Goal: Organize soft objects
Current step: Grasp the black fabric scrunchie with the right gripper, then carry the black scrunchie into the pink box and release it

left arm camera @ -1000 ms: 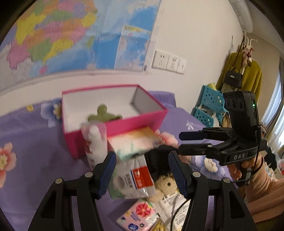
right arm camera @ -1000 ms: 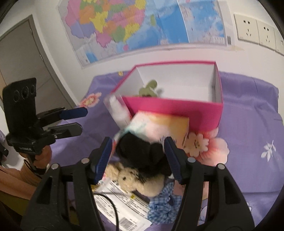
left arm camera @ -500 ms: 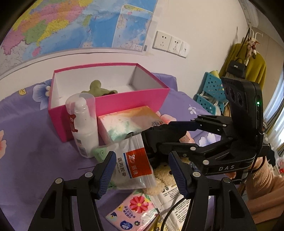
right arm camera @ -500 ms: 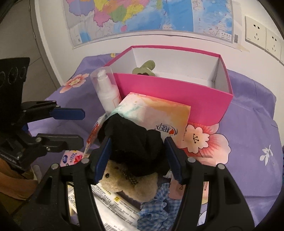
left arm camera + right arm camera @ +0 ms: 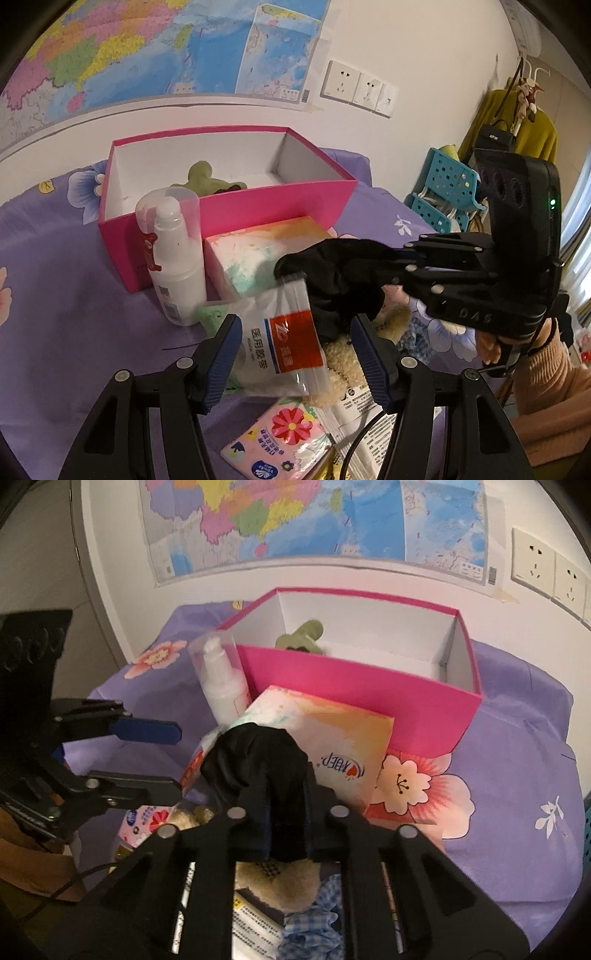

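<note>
Right gripper [image 5: 284,805] jaws were closing, pinched black cloth [image 5: 258,760]; left gripper [image 5: 295,354] stayed apart, empty. Cloth limp, light; bunched middle suited hold.

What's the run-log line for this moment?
right gripper: closing on black cloth | left gripper: open, empty | pink box: green plush inside

A black cloth [image 5: 258,760], crumpled and limp, is pinched between the closing right jaws, its bunched end bulging out ahead of them. A tan teddy [image 5: 280,882] is seen lying directly beneath those jaws, partly covered by the cloth, with a blue checked fabric [image 5: 314,915] just beside it. A green plush [image 5: 207,179] is seen well ahead of both jaws, lying inside the open pink box [image 5: 273,210], against its left part. The box is set upright on the purple flowered cloth.
</note>
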Demonstrator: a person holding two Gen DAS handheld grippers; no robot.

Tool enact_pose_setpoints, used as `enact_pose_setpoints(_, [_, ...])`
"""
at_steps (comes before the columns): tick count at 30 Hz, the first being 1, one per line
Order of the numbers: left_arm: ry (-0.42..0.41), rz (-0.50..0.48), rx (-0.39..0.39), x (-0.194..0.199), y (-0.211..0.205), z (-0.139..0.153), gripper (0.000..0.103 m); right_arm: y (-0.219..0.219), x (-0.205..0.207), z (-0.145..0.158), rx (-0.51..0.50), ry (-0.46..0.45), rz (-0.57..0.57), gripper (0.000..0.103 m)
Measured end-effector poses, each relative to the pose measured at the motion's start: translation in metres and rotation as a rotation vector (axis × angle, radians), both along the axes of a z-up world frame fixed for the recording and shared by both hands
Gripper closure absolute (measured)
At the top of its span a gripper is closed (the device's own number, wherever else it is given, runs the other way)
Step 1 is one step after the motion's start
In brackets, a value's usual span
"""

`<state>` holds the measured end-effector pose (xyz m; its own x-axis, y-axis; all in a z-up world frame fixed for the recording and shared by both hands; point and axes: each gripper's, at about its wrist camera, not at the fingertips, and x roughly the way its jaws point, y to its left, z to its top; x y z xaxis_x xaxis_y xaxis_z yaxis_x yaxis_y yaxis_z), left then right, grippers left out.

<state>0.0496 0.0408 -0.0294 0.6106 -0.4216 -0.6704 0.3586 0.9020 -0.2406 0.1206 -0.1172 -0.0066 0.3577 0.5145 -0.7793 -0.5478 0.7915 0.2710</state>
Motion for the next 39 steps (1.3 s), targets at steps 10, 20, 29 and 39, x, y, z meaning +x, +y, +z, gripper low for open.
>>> enact_pose_setpoints(10, [-0.04, -0.06, 0.002, -0.002, -0.016, 0.011, 0.04, -0.021, 0.002, 0.038, 0.117, -0.047, -0.048, 0.093])
enact_pose_setpoints(20, [-0.091, -0.136, -0.008, 0.011, -0.041, 0.029, 0.043, -0.026, 0.003, 0.064, 0.185, -0.07, -0.042, 0.093])
enact_pose_setpoints(29, [-0.123, -0.124, -0.029, 0.032, -0.042, 0.048, 0.059, -0.03, 0.018, 0.08, 0.21, -0.108, -0.041, 0.093])
enact_pose_setpoints(39, [-0.149, -0.093, -0.004, 0.063, -0.045, 0.069, 0.065, -0.033, 0.055, 0.09, 0.238, -0.122, -0.045, 0.093])
